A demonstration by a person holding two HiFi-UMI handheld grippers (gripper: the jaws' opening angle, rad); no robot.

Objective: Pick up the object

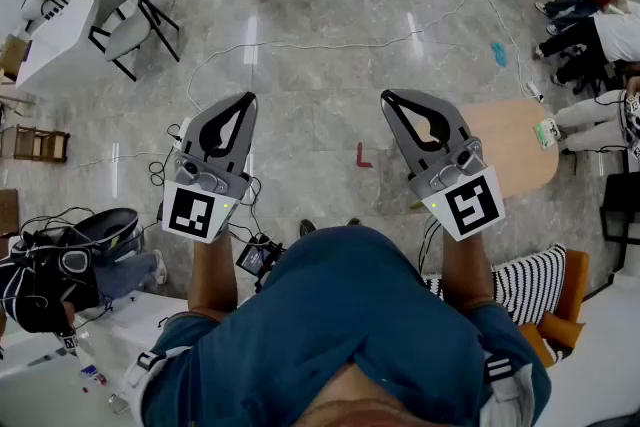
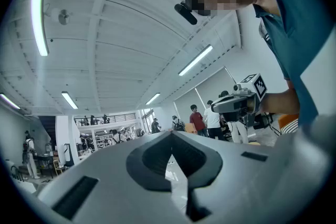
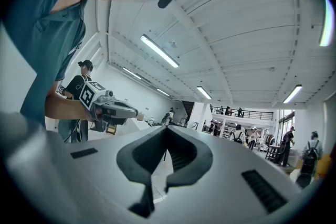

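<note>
I hold both grippers level in front of my chest, above a grey marble floor [image 1: 320, 65]. In the head view the left gripper [image 1: 248, 98] has its jaws shut tip to tip with nothing in them, and the right gripper [image 1: 386, 96] is shut and empty the same way. The left gripper view looks along its closed jaws [image 2: 170, 134] at the hall ceiling, with the right gripper [image 2: 244, 99] off to the side. The right gripper view shows its closed jaws [image 3: 167, 128] and the left gripper [image 3: 107, 105]. No object for picking up is near either gripper.
A round wooden table [image 1: 515, 150] stands right of the right gripper, with a small green-and-white item [image 1: 547, 132] at its far edge. A red mark [image 1: 362, 156] is on the floor between the grippers. Cables, chairs [image 1: 135, 15] and seated people [image 1: 600, 25] ring the area.
</note>
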